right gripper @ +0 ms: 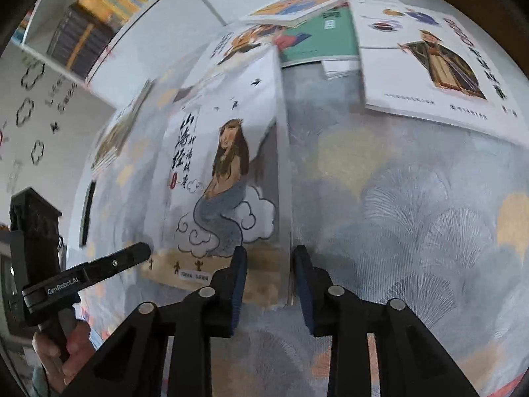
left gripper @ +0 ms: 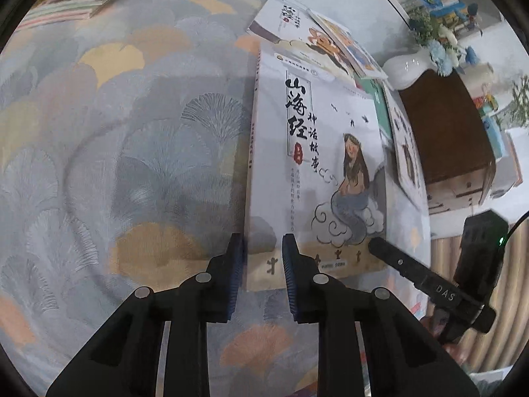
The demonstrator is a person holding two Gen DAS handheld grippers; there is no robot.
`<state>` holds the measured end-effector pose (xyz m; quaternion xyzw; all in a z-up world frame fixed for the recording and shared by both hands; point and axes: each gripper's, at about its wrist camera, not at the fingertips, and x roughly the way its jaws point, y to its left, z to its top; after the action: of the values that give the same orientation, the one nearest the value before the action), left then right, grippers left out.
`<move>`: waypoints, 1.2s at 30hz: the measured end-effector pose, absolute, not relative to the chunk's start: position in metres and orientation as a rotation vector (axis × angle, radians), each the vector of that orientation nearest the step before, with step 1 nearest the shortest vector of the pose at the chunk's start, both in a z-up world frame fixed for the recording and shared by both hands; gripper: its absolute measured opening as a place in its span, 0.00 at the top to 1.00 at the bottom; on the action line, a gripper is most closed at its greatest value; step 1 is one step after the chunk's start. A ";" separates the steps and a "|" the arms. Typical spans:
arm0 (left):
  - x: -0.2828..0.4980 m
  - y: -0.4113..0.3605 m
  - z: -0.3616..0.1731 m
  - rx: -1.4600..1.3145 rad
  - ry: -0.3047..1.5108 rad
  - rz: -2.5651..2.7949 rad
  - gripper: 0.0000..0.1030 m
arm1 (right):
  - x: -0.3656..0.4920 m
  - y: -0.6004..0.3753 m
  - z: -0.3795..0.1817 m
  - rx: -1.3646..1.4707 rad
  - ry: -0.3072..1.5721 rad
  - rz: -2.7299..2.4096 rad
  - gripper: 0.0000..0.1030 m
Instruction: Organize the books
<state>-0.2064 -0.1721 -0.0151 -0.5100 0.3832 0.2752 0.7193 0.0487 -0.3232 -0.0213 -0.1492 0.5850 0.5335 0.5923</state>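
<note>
White paperback with an ink-drawn mermaid cover lies flat on the fan-patterned grey tablecloth. Left gripper straddles its near spine corner, right gripper its opposite near corner; both narrowed, seemingly pinching it.

You work over a tablecloth patterned with grey, peach and yellow fan leaves. To your right a white vase of blue flowers sits by a brown wooden cabinet with pale drawers. A white wall carries black cloud outlines, and a shelf holds orange and dark spines. Soft, even daylight fills the room.
</note>
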 end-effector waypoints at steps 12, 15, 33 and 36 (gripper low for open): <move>-0.192 -0.188 0.018 -1.080 0.755 0.527 0.81 | 0.065 -0.330 -0.025 -0.263 1.468 1.276 0.72; -0.192 -0.189 0.001 -1.110 0.779 0.551 0.81 | 0.063 -0.328 -0.024 -0.277 1.457 1.274 0.72; -0.179 -0.181 0.018 -1.324 0.572 0.442 0.87 | 0.105 -0.351 -0.054 0.095 1.796 1.346 0.54; -0.182 -0.178 0.017 -1.363 0.556 0.422 0.86 | 0.108 -0.354 -0.060 0.170 1.834 1.357 0.50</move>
<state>-0.1819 -0.1780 0.0169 -0.6169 0.2517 0.1912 0.7208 0.1077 -0.3544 -0.0601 0.0678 0.7298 0.5399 0.4140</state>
